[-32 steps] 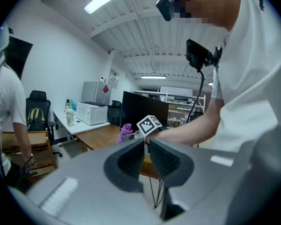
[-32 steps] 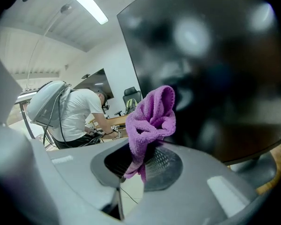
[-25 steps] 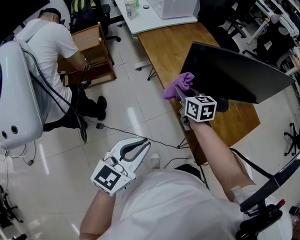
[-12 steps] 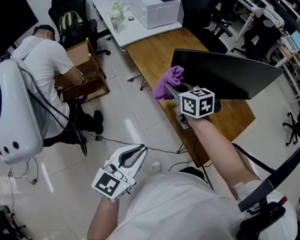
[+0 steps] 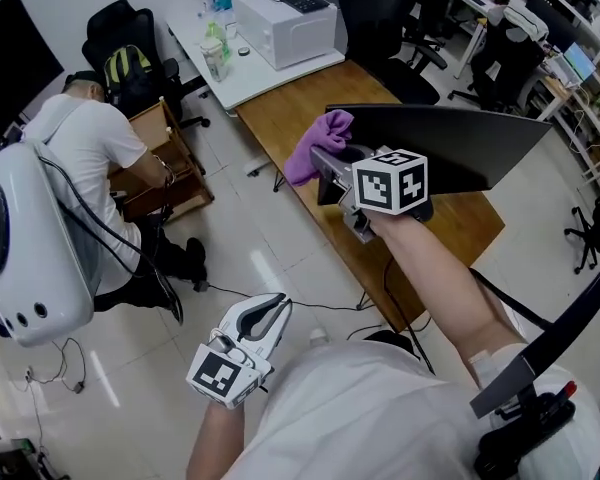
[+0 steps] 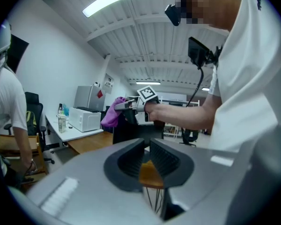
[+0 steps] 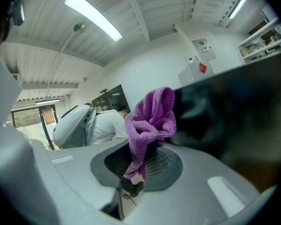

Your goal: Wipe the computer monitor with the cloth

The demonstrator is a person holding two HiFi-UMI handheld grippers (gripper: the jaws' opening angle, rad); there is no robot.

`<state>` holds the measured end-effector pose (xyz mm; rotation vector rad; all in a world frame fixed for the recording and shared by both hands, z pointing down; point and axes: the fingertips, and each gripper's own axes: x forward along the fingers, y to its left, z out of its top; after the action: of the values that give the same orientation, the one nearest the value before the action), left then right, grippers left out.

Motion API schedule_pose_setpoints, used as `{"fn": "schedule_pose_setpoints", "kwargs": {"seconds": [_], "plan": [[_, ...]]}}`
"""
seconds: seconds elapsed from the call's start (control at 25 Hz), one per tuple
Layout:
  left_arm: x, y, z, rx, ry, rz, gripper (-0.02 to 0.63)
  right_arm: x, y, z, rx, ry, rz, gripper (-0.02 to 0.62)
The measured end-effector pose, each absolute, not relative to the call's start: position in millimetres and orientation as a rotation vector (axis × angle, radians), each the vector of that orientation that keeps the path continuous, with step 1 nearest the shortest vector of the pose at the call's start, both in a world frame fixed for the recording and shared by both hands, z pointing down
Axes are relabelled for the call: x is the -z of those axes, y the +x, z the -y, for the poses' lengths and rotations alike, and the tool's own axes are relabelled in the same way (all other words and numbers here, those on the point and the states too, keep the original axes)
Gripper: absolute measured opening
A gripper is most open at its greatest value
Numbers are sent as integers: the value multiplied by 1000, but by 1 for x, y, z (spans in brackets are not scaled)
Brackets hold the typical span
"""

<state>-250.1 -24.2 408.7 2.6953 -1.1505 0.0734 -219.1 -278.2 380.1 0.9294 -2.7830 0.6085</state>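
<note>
While the right gripper (image 5: 328, 168) pinches the purple cloth (image 5: 317, 144) just beside one corner of the computer monitor (image 5: 460, 140) on the wooden table (image 5: 290, 108), wiping looks barely begun, and the left gripper (image 5: 272, 308) hangs low, closed and empty.

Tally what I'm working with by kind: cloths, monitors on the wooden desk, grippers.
purple cloth: 1
monitor on the wooden desk: 1
grippers: 2, left gripper and right gripper
Total: 4
</note>
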Motion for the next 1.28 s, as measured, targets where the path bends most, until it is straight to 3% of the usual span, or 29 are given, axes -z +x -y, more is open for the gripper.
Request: {"fn": "schedule_pose_setpoints", "kwargs": {"seconds": [0.32, 0.6, 0.84, 1.28], "plan": [[-413, -253, 22, -61, 2694, 1165, 57, -337, -232, 283, -660, 828, 2894, 48], [-424, -241, 27, -63, 2694, 1101, 57, -304, -192, 267, -721, 807, 3043, 48], [-426, -208, 38, -95, 2749, 988, 57, -318, -118, 229, -609, 935, 3016, 48], [-410, -106, 42, -161, 2851, 866, 57, -366, 84, 127, -444, 1281, 2821, 48]]}}
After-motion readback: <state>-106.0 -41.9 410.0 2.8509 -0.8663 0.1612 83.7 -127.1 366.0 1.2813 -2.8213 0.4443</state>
